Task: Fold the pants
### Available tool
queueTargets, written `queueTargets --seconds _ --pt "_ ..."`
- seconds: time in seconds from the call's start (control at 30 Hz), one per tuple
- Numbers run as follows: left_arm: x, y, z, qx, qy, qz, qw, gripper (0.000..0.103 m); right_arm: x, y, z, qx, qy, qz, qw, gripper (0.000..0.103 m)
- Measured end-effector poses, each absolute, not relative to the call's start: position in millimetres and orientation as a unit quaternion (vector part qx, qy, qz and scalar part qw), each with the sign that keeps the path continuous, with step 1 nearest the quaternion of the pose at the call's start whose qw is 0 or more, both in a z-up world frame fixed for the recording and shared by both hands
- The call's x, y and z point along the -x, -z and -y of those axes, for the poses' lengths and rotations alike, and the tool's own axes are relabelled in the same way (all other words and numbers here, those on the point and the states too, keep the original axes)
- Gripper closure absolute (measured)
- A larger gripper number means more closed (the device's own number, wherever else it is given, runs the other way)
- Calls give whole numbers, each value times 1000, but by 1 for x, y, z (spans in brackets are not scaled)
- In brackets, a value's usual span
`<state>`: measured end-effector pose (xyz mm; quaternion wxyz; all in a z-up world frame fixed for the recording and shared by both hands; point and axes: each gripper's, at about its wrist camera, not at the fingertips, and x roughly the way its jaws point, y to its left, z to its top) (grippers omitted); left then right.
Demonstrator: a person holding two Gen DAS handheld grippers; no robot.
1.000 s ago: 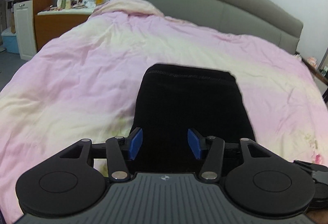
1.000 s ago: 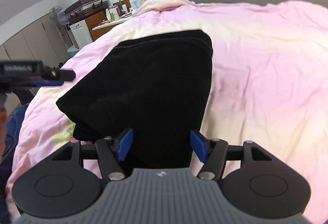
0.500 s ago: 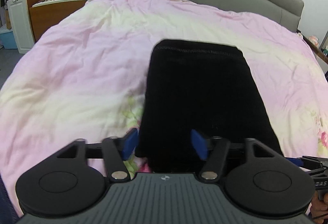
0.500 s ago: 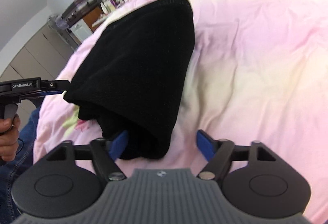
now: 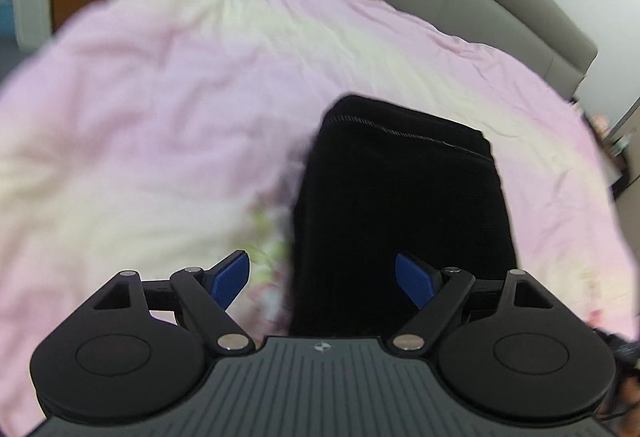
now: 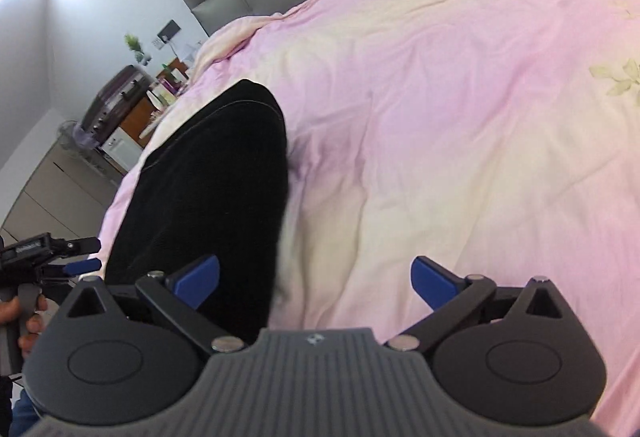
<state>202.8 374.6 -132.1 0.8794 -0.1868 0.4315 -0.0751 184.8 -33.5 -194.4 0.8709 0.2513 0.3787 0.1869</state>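
1. The black pants (image 5: 404,205) lie folded into a long dark block on the pink and cream duvet (image 5: 168,109), the stitched hem at the far end towards the grey headboard (image 5: 472,1).
2. The left gripper (image 5: 323,279) has just been opening and now stands wide, its blue pads clear of the cloth; the near left corner of the pants sits in the gap between them, with the right pad at 3 o'clock hanging over the black fabric and the left pad at 9 o'clock over the duvet. It holds nothing.
3. The right gripper (image 6: 316,279) has also just been opening and is spread as far as it goes, empty; the pants (image 6: 208,189) run up from its left pad towards 11 o'clock, while its right pad hangs over bare duvet (image 6: 460,109).
4. In the right wrist view the left gripper (image 6: 82,266) shows at 9 o'clock, a hand (image 6: 24,321) on its grip, just beside the near end of the pants.
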Motion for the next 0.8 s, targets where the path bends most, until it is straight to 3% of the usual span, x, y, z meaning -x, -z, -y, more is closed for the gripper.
queueTargets --seconds 0.13,0.2,0.4,0.8 --pt "-219 148 -379 179 82 -454 869 5 -200 204 45 -306 -184 -393 848 5" --pt "-228 156 -380 168 87 -473 860 0 -208 209 49 -332 -195 -398 833 5" --pt "-251 179 -392 226 135 -503 823 0 -245 220 42 -402 -243 -416 779 5" --pt "-288 215 -387 295 229 -528 763 0 -325 233 -4 -415 -313 -472 712 5"
